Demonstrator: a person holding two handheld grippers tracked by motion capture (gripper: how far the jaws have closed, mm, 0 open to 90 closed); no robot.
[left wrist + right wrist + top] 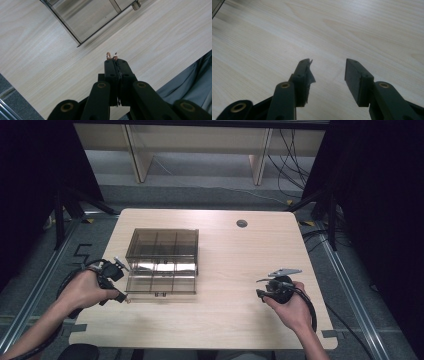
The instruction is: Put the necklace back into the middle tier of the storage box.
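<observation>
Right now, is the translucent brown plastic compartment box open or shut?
Open: the translucent brown plastic compartment box has its lid raised behind the divided tray.

No readable text, label, brand or number appears anywhere — not on the smoky transparent plastic compartment box (161, 262), not on the pale wooden table (235, 255).

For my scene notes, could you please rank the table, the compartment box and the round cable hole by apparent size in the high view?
1. table
2. compartment box
3. cable hole
</observation>
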